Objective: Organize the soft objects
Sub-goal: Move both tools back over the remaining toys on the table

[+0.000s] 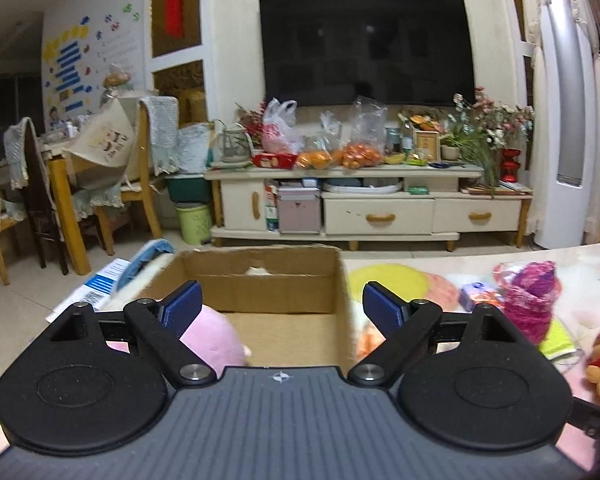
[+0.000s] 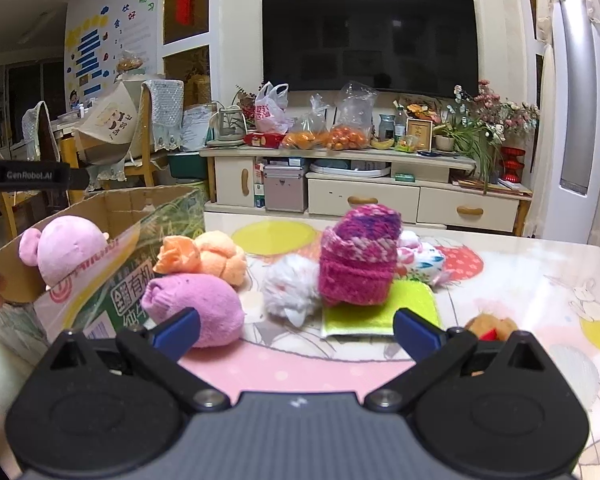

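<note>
The left gripper [image 1: 282, 306] hung spread over the box [image 1: 260, 280], a pink plush [image 1: 216, 340] at its seven o'clock, seemingly just dropped. The right gripper [image 2: 296, 330], spread and empty, faced the pile; the sock [image 2: 196, 308] at ten o'clock looked next. The box's floor was largely hidden

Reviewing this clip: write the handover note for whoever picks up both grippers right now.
Left gripper: jaws open, empty, above the cardboard box.
Right gripper: jaws open, empty, over the table.
Done: pink plush sits in the box at its near edge.
Left on the table: pink rolled cloth and orange cloth beside the box, white fluffy item, knitted magenta hat on a green cloth, patterned cloth behind it, brown plush by the right jaw.
</note>
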The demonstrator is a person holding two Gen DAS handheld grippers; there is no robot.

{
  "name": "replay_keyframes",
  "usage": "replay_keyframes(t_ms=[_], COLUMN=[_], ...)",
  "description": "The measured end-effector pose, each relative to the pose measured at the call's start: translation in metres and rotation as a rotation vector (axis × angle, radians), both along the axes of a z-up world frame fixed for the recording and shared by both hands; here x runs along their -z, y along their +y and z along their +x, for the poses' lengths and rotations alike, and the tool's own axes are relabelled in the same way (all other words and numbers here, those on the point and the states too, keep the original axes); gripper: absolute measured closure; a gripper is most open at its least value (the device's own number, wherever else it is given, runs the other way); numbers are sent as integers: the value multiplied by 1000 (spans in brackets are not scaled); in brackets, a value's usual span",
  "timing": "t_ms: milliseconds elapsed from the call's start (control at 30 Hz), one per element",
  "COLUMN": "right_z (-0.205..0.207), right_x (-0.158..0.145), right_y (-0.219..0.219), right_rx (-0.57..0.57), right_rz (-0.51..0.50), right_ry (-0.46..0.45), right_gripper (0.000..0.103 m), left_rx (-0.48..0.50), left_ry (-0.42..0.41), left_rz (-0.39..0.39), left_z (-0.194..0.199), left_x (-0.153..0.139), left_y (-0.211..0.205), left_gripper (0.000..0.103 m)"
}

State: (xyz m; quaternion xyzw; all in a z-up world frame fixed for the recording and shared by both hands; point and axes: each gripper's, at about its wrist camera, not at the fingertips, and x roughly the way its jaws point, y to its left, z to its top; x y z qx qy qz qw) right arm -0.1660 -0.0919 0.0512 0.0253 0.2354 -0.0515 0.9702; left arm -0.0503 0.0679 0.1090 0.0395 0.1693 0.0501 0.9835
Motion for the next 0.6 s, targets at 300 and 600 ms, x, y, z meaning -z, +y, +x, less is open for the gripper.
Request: replay_keyframes(t_ms=[300, 600], right_z=[-16, -25], right_x=[0, 4], right_y=[-22, -56], right_rx=[43, 119], right_rz=[3, 37], right_ry=[-37, -48], right_gripper=[1, 1], left_rx=[112, 209], left_ry=[51, 85], left_rz=[8, 29], left_z=[-5, -13], left_x=[12, 29], left_y=[-25, -53], left_gripper=[0, 0])
